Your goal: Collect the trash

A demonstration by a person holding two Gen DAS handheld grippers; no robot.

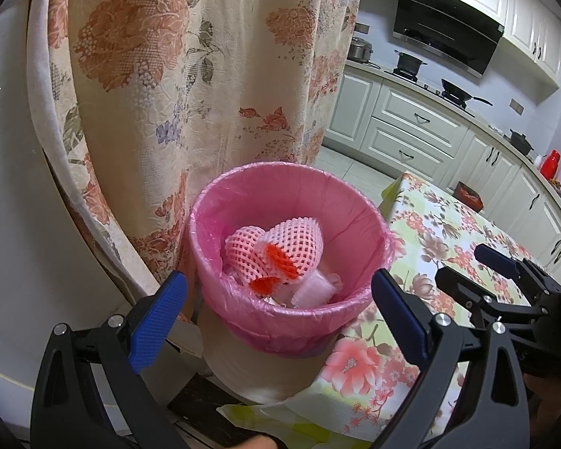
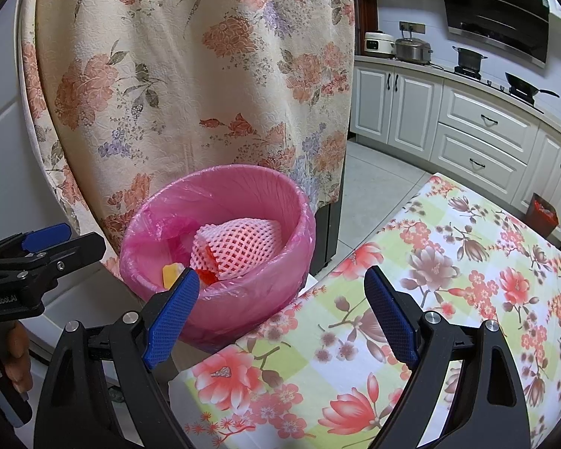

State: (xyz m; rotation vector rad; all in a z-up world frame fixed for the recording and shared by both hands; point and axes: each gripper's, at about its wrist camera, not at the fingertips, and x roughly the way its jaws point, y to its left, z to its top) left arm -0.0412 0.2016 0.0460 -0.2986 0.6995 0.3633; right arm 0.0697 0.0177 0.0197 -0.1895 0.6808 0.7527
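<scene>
- Pink plastic liner covers a round trash bin (image 1: 291, 310) at centre frame, beside a floral tablecloth (image 1: 430, 232).
- Inside the bin lies a pink foam fruit net (image 1: 280, 247) with white scraps.
- Left gripper (image 1: 280, 310) spread wide, holding nothing, just before the bin.
- Right gripper (image 2: 282, 314) likewise wide apart and empty, over the tablecloth edge at lower centre.
- Flowered curtain (image 2: 190, 75) hangs behind.

Foam net (image 1: 276, 254) is covering most trash beneath in bin (image 1: 280, 321); bin base is hiding behind surface (image 2: 355, 336) edge; small red floor bin's (image 2: 541, 214) contents are blurring, too small to ID.
</scene>
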